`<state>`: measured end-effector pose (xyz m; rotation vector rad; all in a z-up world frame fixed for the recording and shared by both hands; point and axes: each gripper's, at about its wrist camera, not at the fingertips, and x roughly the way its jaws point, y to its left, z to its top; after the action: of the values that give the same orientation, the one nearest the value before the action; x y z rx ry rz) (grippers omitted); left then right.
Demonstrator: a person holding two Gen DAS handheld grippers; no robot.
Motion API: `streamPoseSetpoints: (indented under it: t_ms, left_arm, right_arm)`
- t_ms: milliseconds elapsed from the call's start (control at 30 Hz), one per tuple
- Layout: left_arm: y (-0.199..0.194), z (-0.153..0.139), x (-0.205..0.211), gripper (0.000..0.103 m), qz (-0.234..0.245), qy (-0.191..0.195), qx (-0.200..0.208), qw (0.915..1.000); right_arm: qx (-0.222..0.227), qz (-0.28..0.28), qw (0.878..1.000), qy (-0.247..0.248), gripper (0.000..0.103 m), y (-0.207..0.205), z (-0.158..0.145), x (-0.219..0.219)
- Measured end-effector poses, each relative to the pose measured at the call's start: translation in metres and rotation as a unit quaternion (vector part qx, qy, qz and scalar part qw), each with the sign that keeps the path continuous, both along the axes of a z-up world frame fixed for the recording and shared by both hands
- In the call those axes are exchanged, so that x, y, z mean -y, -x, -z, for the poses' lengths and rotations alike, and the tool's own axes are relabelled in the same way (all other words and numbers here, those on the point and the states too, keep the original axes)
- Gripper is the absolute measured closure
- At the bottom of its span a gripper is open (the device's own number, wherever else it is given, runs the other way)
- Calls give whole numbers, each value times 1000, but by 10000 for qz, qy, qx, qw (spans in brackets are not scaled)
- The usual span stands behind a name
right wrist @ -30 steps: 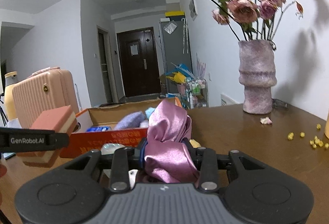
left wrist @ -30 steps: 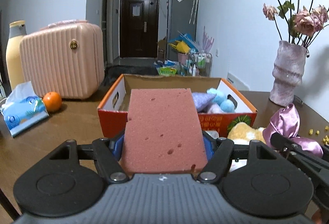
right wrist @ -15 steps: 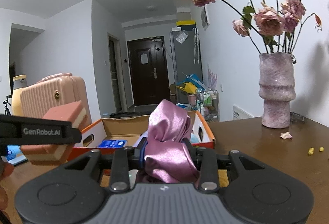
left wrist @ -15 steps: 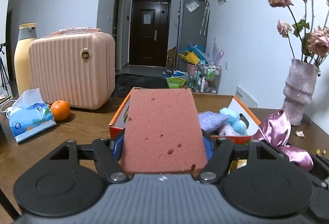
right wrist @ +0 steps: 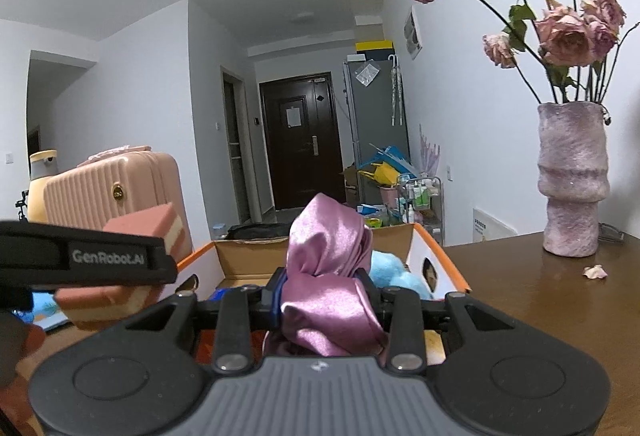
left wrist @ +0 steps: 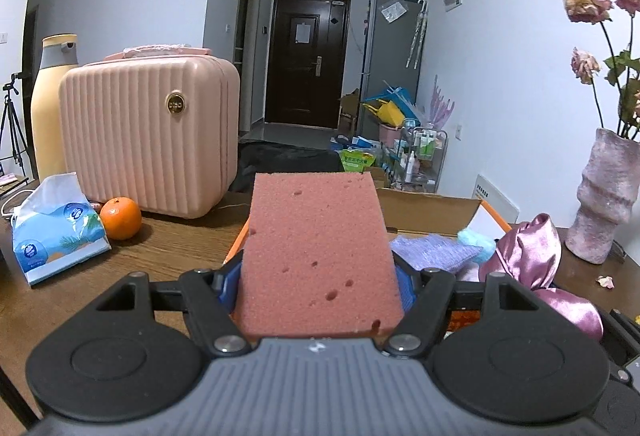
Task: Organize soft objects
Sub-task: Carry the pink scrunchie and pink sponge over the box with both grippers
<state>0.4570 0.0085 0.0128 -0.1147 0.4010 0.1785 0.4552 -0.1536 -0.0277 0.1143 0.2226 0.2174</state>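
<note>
The wooden table [left wrist: 180, 240] fills the lower half of both views. At left centre of the left wrist view a ribbed pink suitcase [left wrist: 148, 131] stands on it, with a tall yellow bottle [left wrist: 50, 103] behind its left side. An open orange cardboard box [right wrist: 436, 256] sits mid-frame in both views, holding a lilac knitted piece [left wrist: 432, 252] and a light blue plush [right wrist: 394, 276]. At the right edge a textured pink vase [right wrist: 572, 187] of dried roses [right wrist: 564, 31] stands on the table, well apart from the box.

The left tool [left wrist: 318, 276] is clenched on a pink sponge [left wrist: 316, 256], pressed at both sides and jutting forward over the box's near edge; in the right wrist view the sponge shows a pale lower layer. The right tool [right wrist: 326, 300] grips a bunched purple satin cloth [right wrist: 328, 276], raised in front of the box.

A blue tissue pack [left wrist: 56, 236] lies at lower left, an orange [left wrist: 121, 218] just beside it. A fallen petal [right wrist: 595, 271] lies near the vase.
</note>
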Motion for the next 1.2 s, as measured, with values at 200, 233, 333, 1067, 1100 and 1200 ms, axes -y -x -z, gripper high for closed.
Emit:
streamPoseSetpoints:
  t_ms: [200,233,333,1067,1100,1200]
  left_arm:
    - [-15,0,-4,32,-59,-3,3,10000]
    - [-18,1,-5,32,-63,7,-5,10000]
    - [-25,2,-8,32,-70,22,-13,10000]
    - [-82,5,-21,31,-55,31,136,9999]
    - [-85,5,-21,31,-51,28,147,9999]
    - [-92,5,-22,31,-54,10,175,9998]
  right_arm:
    - [6,-37,10000,-38,70,-14,0,-11]
    - [-1,-43,10000,-41,70,-16,1,-13]
    - [-7,-72,10000,-42,70,-24,1,-18]
    - [18,-15,10000,4,69,-72,5,-40]
    - [24,-14,10000,9,69,-75,5,-41]
    - [38,0,10000,32,69,-81,6,-45]
